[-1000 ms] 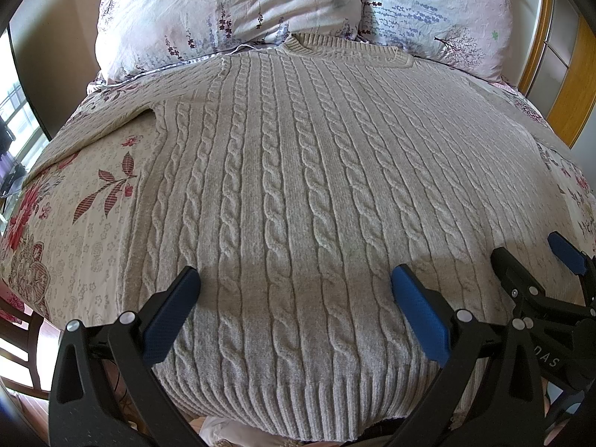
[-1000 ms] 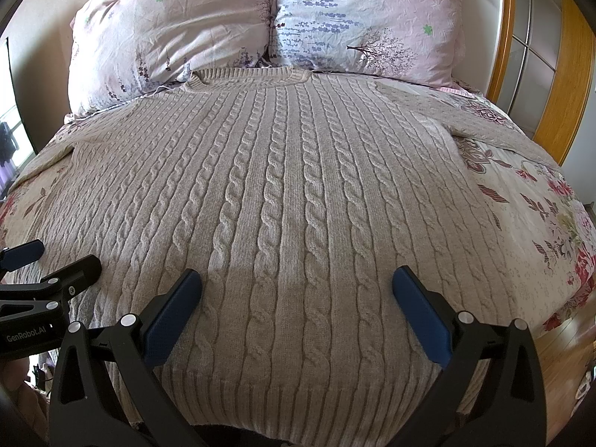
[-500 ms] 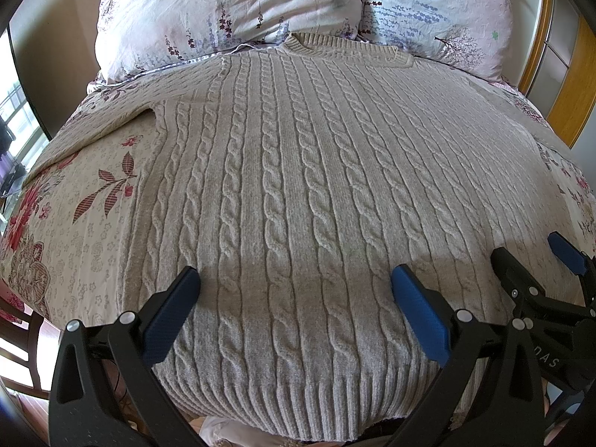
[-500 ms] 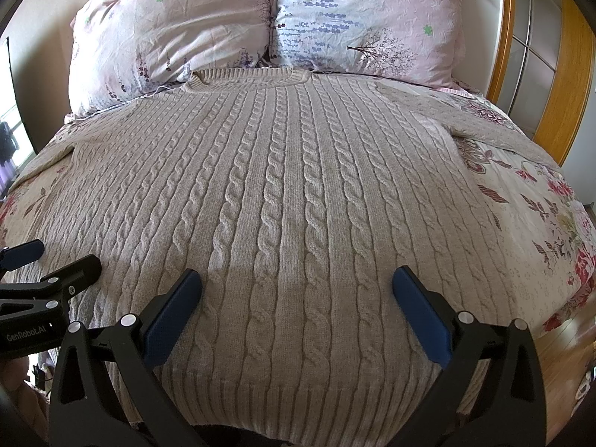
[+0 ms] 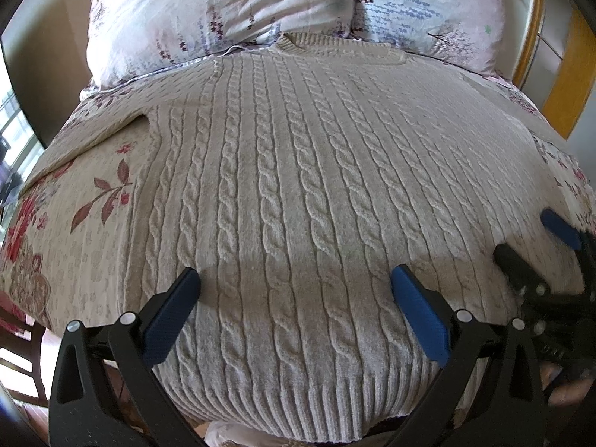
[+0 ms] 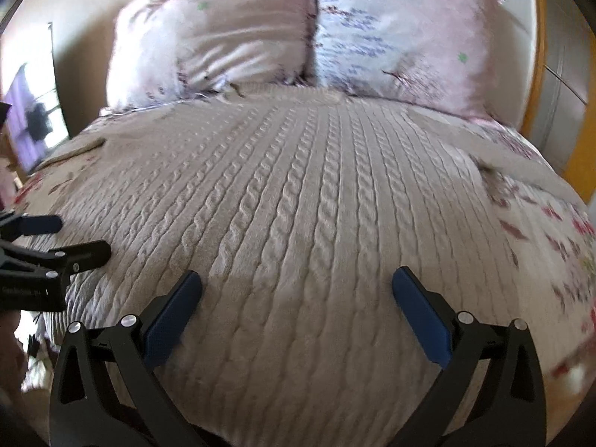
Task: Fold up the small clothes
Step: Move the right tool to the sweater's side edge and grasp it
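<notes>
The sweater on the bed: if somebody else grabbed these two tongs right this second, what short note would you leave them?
Left tongs: open, empty, above the sweater's bottom edge.
Right tongs: open, empty, beside the left ones over the same edge; their view is blurred.
Sweater: spread flat on the bed, collar at the pillows, both sleeves out to the sides.
Done: it is laid out, no fold made.
Left: all the folding, probably sleeves in first, then bottom edge up.
</notes>
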A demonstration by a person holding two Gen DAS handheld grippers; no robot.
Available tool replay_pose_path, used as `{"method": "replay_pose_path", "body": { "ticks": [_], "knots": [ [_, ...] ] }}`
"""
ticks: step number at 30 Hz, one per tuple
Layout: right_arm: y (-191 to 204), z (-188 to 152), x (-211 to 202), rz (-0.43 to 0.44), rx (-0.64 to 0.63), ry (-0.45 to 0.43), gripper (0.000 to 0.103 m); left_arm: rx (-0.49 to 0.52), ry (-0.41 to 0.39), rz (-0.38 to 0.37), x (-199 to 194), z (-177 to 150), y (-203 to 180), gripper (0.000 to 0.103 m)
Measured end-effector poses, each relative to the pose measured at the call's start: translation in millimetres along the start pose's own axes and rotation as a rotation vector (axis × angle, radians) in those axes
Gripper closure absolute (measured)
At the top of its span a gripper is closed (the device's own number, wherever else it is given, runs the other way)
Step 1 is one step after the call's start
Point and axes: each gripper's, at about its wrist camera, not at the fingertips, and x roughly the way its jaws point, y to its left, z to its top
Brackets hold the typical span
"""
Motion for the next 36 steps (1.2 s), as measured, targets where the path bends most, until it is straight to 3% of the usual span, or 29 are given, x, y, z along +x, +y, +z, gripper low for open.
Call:
{"method": "replay_pose_path", "body": {
  "ticks": [2, 5, 8, 10, 15, 19, 22, 32, 36],
  "knots": [
    [-20.2, 11.1, -4.0, -0.011, 0.034, -0.016, 0.001, 0.009, -0.013, -0.017, 0.3, 4.5, 3.2, 0.002],
    [-71.7, 37.4, -19.4, -0.006, 0.158, -0.083, 0.001, 0.002, -0.057, -0.047, -1.9, 12.7, 12.2, 0.002],
    [-127.5, 59.7, -21.7, -0.023, 0.306, -0.094, 0.002, -0.024, -0.106, -0.088, -4.2, 26.8, 23.8, 0.002],
    [-168.2, 72.5, -13.4, -0.033, 0.421, -0.081, 0.009, -0.037, -0.122, -0.109, -4.5, 40.3, 31.2, 0.002],
    [-263.9, 76.0, 21.7, -0.047, 0.756, 0.000, 0.040, 0.008, -0.155, -0.080, -2.7, 72.5, 37.5, 0.002],
    [-325.7, 61.2, 48.3, -0.097, 0.997, 0.055, 0.052, 0.052, -0.176, -0.076, 1.0, 95.5, 37.9, 0.002],
    [-348.3, 51.5, 55.3, -0.169, 1.092, 0.075, 0.053, 0.054, -0.173, -0.110, 5.0, 109.7, 40.8, 0.002],
    [-392.2, 31.9, 47.3, -0.238, 1.234, -0.034, 0.073, -0.007, -0.118, -0.153, 34.9, 138.9, 51.7, 0.002],
    [-401.1, 28.1, 46.1, -0.284, 1.218, -0.043, 0.093, -0.050, -0.108, -0.186, 44.1, 143.2, 60.1, 0.002]
  ]
}}
